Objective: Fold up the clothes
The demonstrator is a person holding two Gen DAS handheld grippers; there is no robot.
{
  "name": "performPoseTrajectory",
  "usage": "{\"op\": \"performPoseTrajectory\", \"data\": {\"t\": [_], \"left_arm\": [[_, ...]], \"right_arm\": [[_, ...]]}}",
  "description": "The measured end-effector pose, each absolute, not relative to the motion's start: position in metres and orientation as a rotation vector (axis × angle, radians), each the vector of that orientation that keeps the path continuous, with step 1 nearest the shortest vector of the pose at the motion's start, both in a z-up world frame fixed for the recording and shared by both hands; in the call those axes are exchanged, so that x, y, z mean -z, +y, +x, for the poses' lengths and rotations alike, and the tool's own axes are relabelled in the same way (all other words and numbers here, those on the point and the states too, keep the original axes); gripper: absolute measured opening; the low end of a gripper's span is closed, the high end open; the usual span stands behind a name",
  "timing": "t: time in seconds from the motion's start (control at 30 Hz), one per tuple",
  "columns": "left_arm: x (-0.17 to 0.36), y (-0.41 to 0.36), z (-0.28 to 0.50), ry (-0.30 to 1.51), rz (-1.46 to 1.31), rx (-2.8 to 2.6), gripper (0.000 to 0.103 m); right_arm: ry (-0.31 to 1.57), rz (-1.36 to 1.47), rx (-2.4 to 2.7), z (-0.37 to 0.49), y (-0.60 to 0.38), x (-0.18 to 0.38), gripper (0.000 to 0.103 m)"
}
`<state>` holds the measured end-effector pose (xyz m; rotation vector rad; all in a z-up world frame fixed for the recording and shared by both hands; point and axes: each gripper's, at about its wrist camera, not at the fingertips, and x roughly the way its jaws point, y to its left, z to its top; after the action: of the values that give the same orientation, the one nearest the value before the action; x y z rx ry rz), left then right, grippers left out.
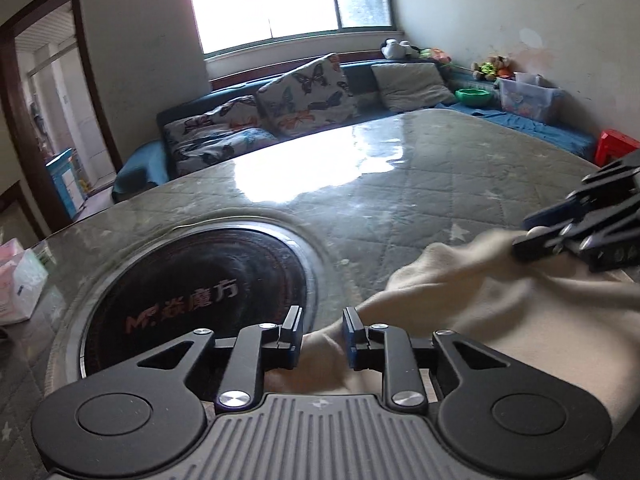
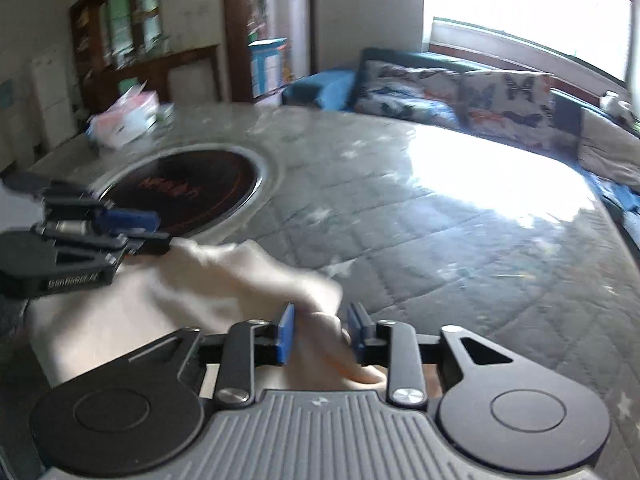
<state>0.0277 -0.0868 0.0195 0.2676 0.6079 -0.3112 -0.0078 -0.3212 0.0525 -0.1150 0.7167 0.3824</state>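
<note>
A cream garment (image 1: 500,320) (image 2: 224,276) lies bunched on the near part of the glass-topped quilted table (image 1: 400,184). In the left wrist view my left gripper (image 1: 322,320) stands open, with a fold of the garment's left corner in the gap and the blue pads clear of it. In the right wrist view my right gripper (image 2: 320,316) is likewise open, with a ridge of cloth between its pads. Each gripper also shows in the other's view, at the garment's far corner: the right gripper (image 1: 520,236), the left gripper (image 2: 162,230).
A round black cooktop (image 1: 200,292) (image 2: 188,192) is sunk into the table just beyond the garment. Tissue packs (image 1: 16,276) (image 2: 124,120) sit at the table's left edge. A sofa with butterfly cushions (image 1: 304,92) and a red stool (image 1: 616,146) stand behind the table.
</note>
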Motion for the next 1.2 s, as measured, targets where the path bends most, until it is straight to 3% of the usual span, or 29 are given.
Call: {"op": "performPoseTrajectory", "data": {"t": [0.2,0.6,1.03,1.2], "left_arm": [[-0.043,-0.107,0.008,0.569,0.219,0.428,0.023],[-0.017,-0.122,0.042,0.686,0.165,0.421,0.024],[-0.017,-0.123,0.038,0.672,0.161,0.400,0.025],[-0.016,-0.123,0.038,0.674,0.161,0.374,0.034]], "right_arm": [[0.699,-0.074,-0.436,-0.011,-0.318,-0.067,0.027],[0.746,-0.117,-0.442,0.005,-0.305,-0.045,0.025],[0.741,-0.045,-0.279,-0.062,-0.374,-0.049,0.026],[0.733,0.005,-0.291,-0.052,-0.378,-0.043,0.026]]}}
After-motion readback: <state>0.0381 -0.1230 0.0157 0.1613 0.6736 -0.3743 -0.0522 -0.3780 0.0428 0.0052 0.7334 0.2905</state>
